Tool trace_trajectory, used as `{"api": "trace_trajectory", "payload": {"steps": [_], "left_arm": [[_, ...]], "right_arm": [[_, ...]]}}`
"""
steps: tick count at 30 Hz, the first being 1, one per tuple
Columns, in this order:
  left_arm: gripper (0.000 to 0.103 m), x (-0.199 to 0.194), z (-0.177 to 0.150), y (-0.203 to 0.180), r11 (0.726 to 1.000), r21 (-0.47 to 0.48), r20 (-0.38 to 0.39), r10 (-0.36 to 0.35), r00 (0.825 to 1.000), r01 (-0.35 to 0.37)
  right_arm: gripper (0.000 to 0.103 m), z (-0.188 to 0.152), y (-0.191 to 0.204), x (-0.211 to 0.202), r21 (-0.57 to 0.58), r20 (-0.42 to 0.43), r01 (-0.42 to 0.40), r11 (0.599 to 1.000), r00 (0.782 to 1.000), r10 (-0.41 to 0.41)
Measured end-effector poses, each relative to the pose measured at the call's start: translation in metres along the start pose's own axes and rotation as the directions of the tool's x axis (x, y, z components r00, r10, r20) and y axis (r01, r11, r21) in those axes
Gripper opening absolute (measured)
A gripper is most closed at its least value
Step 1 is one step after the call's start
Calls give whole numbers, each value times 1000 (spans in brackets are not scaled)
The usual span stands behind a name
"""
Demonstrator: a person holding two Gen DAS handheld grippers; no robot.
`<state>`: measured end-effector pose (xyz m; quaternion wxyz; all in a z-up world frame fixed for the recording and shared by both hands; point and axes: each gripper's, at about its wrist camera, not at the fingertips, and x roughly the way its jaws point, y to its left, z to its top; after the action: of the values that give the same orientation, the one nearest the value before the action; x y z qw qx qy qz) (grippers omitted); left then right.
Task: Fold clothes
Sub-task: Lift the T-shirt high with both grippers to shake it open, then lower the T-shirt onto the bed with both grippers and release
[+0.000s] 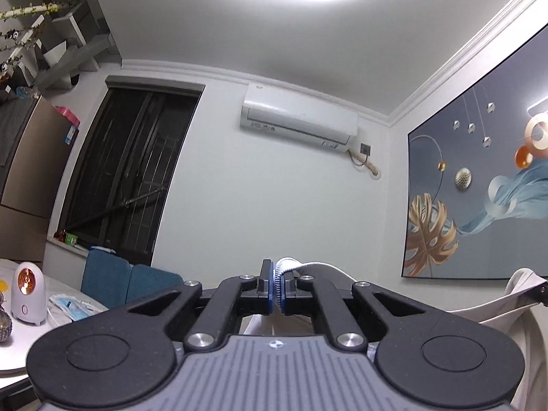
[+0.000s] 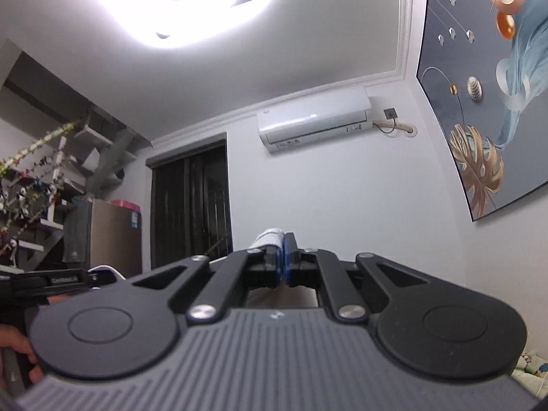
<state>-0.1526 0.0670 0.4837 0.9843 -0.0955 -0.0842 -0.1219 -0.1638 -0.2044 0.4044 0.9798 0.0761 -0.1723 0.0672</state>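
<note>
Both grippers point up toward the far wall and ceiling. My left gripper [image 1: 278, 282] is shut on a white garment [image 1: 291, 263]; a ribbed white edge pokes out above its blue pads. More of the garment [image 1: 496, 311] hangs at the right of the left wrist view, pinched by the other gripper's black tip [image 1: 536, 291]. My right gripper [image 2: 281, 260] is shut on the same white garment [image 2: 270, 236], its ribbed edge sticking up between the pads. The left gripper's body [image 2: 61, 279] shows at the left of the right wrist view, with the hand [image 2: 17, 346] holding it.
A white table [image 1: 20, 352] at lower left carries a small white humidifier [image 1: 28, 293] and a packet [image 1: 73, 308]. Blue chairs [image 1: 113, 282] stand behind it. A dark window [image 1: 133, 174], an air conditioner [image 1: 298, 120], a wall painting [image 1: 479, 188] and a fridge [image 2: 116, 236] surround.
</note>
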Motion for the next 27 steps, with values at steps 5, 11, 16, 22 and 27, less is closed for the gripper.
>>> {"api": "trace_trajectory", "payload": {"steps": [5,11,16,22,27], "left_arm": [[4,72,-67,10,1000,9,-101,24,995,-23],[4,213,-194,31,997,67,-238,49,970,-34],[5,336,-323,45,991,129,-295,80,952,-43],[5,482,-517,81,990,134,-453,100,886,-43],[5,568,-665,111,986,161,-594,125,795,-34]], "right_arm": [[5,-66,-33,55,-13,-121,89,996,988,-90],[6,-187,-101,146,-20,-288,188,982,939,-186],[6,-306,-163,230,7,-389,276,961,886,-252],[6,-471,-229,320,-35,-538,319,947,793,-287],[6,-572,-262,359,-16,-683,352,936,680,-267]]}}
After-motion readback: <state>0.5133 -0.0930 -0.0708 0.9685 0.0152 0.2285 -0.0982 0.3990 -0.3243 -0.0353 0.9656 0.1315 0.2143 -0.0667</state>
